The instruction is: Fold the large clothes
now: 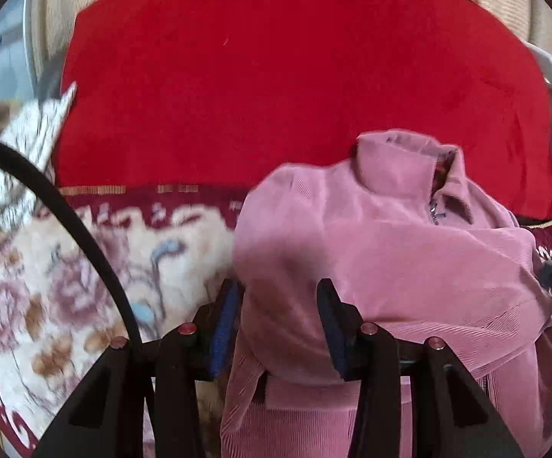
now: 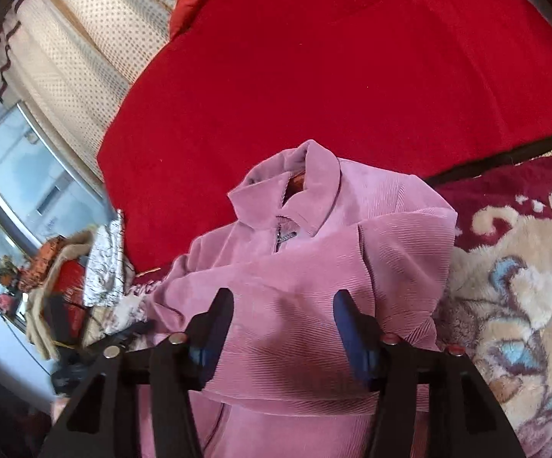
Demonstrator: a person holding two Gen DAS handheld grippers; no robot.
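A pink corduroy jacket (image 1: pixel 390 252) with collar and zip lies partly folded on a floral blanket; it also shows in the right wrist view (image 2: pixel 295 267). My left gripper (image 1: pixel 280 297) is open, its fingers either side of a bulging fold at the jacket's left part. My right gripper (image 2: pixel 283 305) is open, its fingers spread over the jacket's middle, above a folded hem edge. Neither is closed on cloth.
A large red cushion (image 1: pixel 295 76) stands behind the jacket. A floral cream and maroon blanket (image 1: pixel 66 286) covers the surface. A black cable (image 1: pixel 66 221) crosses the left view. White patterned cloth (image 2: pixel 108 267) and clutter lie at left, by a window (image 2: pixel 20 183).
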